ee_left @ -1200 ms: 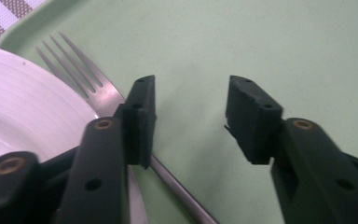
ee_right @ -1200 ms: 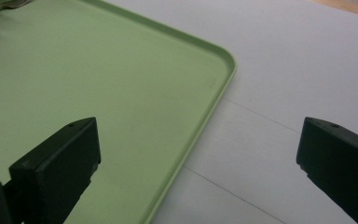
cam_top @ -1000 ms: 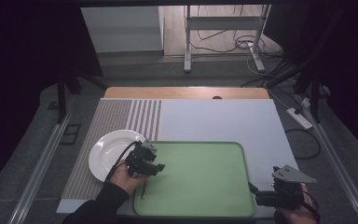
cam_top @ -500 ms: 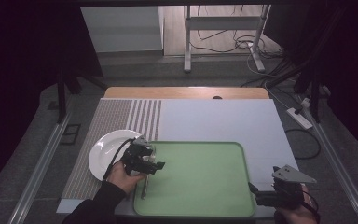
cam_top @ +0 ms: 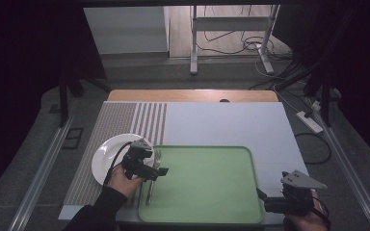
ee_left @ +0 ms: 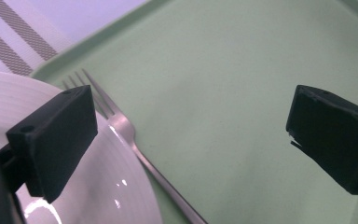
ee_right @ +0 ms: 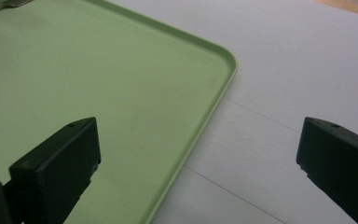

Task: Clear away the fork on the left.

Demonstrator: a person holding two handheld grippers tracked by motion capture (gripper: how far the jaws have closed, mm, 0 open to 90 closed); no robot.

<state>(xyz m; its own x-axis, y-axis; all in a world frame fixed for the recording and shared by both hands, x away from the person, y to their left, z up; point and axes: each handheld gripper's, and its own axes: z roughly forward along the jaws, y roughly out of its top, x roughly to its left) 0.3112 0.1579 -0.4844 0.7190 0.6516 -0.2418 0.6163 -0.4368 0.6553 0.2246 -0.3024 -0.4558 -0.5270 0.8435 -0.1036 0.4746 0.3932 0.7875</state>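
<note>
A silver fork (cam_top: 151,180) lies along the left edge of the green tray (cam_top: 212,192), tines pointing away from me. My left gripper (cam_top: 155,168) hovers open over the fork's upper part, next to the white plate (cam_top: 107,156). In the left gripper view the fork (ee_left: 123,128) runs between the wide-apart jaws of the left gripper (ee_left: 193,135), close to the left one, with the plate (ee_left: 102,186) overlapping its handle and the tray (ee_left: 223,65) beyond. My right gripper (cam_top: 265,201) stands open at the tray's near right corner. The right gripper (ee_right: 198,163) straddles the tray rim (ee_right: 214,102) and holds nothing.
The tray and plate rest on a pale mat (cam_top: 221,125) with a striped section (cam_top: 139,120) at its left. A wooden table edge (cam_top: 192,95) runs along the back. A person's hands hold both grippers at the near edge.
My left gripper has drifted slightly left toward the plate. The fork, tray and right gripper have stayed put.
</note>
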